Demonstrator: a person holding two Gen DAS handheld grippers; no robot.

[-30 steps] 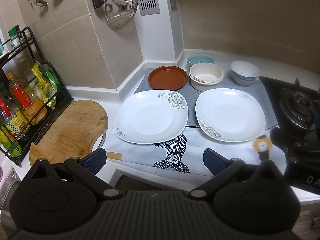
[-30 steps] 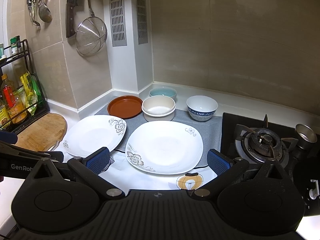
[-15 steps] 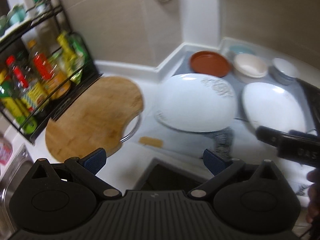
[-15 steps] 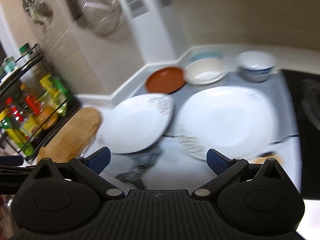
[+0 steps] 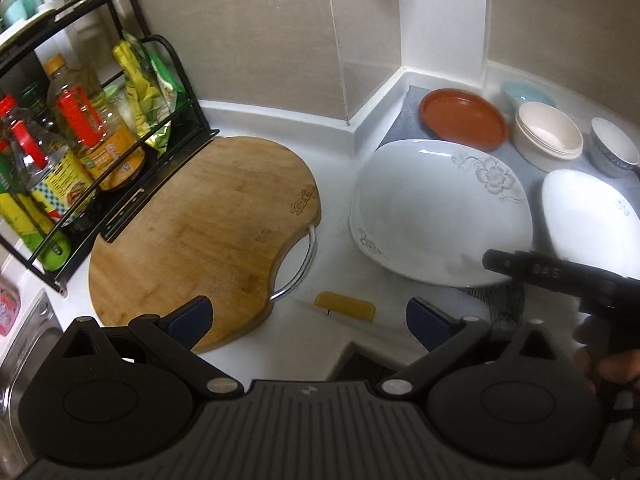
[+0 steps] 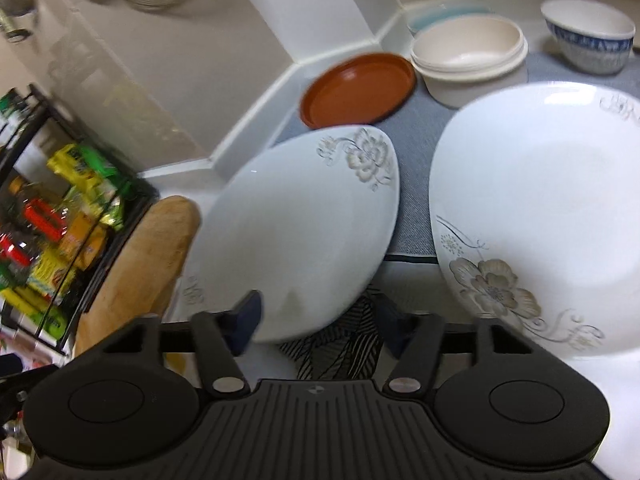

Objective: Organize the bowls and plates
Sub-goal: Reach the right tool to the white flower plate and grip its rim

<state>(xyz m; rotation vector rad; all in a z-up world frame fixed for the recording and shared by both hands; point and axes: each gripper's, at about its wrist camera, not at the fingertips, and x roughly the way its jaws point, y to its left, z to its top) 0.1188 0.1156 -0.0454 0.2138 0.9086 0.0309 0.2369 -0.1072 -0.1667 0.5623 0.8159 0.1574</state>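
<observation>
Right wrist view: two white floral plates [image 6: 296,236] [image 6: 540,208] | one brown dish [image 6: 358,90] | right gripper [image 6: 318,322] jaws narrowed around left plate's near edge | left gripper [image 5: 308,322] jaws wide, empty

Soft indoor light, fisheye-bent edges, motion blur in right view.

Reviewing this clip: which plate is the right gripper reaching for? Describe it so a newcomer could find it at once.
Start at the round wooden cutting board on the white counter; the plate is the white square one just beside it, in front of the brown dish. The right gripper is at its near edge. Unlike the other white floral plate, it lies nearer the board, away from the blue-patterned bowl.
</observation>
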